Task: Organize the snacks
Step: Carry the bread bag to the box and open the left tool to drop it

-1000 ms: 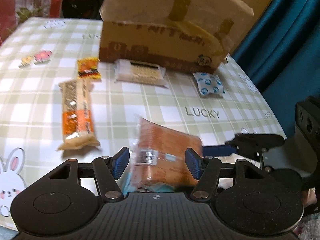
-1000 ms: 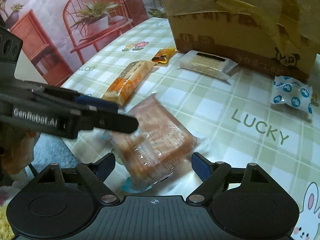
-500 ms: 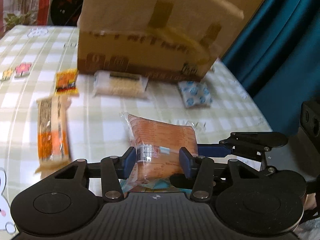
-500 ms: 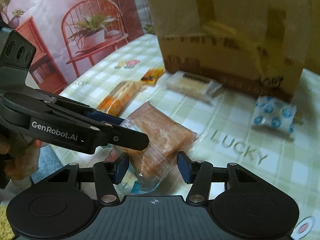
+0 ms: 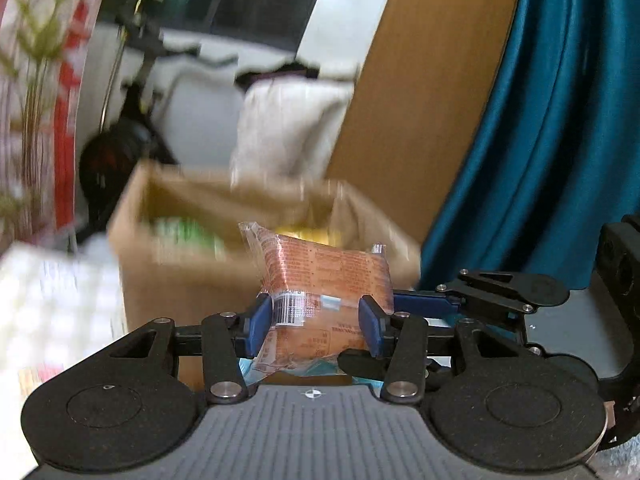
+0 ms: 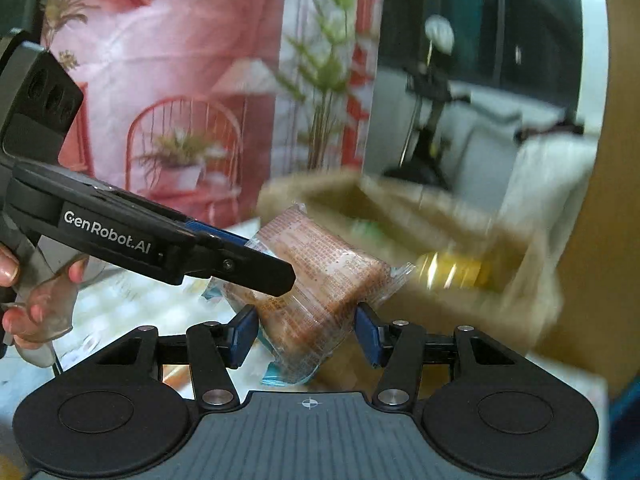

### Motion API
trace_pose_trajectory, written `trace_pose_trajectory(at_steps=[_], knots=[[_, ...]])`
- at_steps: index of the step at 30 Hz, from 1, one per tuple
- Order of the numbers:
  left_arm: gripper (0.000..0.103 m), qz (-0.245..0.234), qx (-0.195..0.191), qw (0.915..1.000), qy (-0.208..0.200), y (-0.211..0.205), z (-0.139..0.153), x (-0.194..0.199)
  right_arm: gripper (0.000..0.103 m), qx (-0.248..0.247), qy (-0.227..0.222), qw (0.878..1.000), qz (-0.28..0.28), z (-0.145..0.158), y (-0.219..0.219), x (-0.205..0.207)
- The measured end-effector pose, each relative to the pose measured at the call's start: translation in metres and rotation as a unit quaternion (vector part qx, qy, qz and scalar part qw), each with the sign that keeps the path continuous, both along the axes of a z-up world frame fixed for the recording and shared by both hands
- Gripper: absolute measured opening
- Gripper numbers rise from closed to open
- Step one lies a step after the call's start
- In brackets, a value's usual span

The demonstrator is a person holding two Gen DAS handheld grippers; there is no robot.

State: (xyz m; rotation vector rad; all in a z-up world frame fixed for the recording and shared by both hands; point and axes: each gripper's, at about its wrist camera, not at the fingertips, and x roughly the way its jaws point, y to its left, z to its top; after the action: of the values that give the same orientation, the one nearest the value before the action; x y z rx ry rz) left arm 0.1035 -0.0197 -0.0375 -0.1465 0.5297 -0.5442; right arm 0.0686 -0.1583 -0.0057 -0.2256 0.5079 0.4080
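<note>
Between both tools' pads, cracker pack (image 5: 320,296) pinched

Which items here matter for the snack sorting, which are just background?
Job: orange snack pack, clamped by left tool and right tool; open cardboard box holding green and yellow packs.

Background: teal curtain, pink backdrop, white cushion.

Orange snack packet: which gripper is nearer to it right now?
Neither: left gripper clamps the orange snack packet head-on; right gripper clamps it from the right side.
</note>
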Motion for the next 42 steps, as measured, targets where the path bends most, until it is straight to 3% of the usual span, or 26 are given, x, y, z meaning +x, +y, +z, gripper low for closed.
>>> trace_pose_trajectory(at_steps=[4, 8, 13, 19, 30, 42], knots=[[0.050, 0.014, -0.006, 0.9995, -0.026, -0.005, 0.021, 0.037, 0.049, -0.016, -0.033, 0.999, 0.001, 0.025, -0.002, 0.044], [0.050, 0.030, -0.013, 0.9991, -0.027, -0.008, 0.022, 0.077, 0.049, -0.024, -0.044, 0.999, -0.001, 0.027, -0.005, 0.089], [0.049, 0.054, -0.002, 0.9982, -0.025, -0.011, 0.018, 0.099, 0.049, -0.026, -0.033, 0.999, -0.013, 0.005, -0.001, 0.132], [0.049, 0.057, 0.010, 0.9983, -0.003, -0.006, 0.008, 0.114, 0.051, -0.015, 0.012, 0.999, -0.044, -0.024, -0.005, 0.160], [0.054, 0.086, 0.042, 0.9953, -0.014, 0.015, 0.010, 0.096, 0.054, 0.019, 0.006, 0.997, -0.078, -0.027, -0.033, 0.118], [0.056, 0.098, 0.068, 0.9923, -0.033, 0.032, 0.010, 0.025, 0.054, 0.070, -0.024, 0.992, -0.103, -0.025, -0.054, 0.028]])
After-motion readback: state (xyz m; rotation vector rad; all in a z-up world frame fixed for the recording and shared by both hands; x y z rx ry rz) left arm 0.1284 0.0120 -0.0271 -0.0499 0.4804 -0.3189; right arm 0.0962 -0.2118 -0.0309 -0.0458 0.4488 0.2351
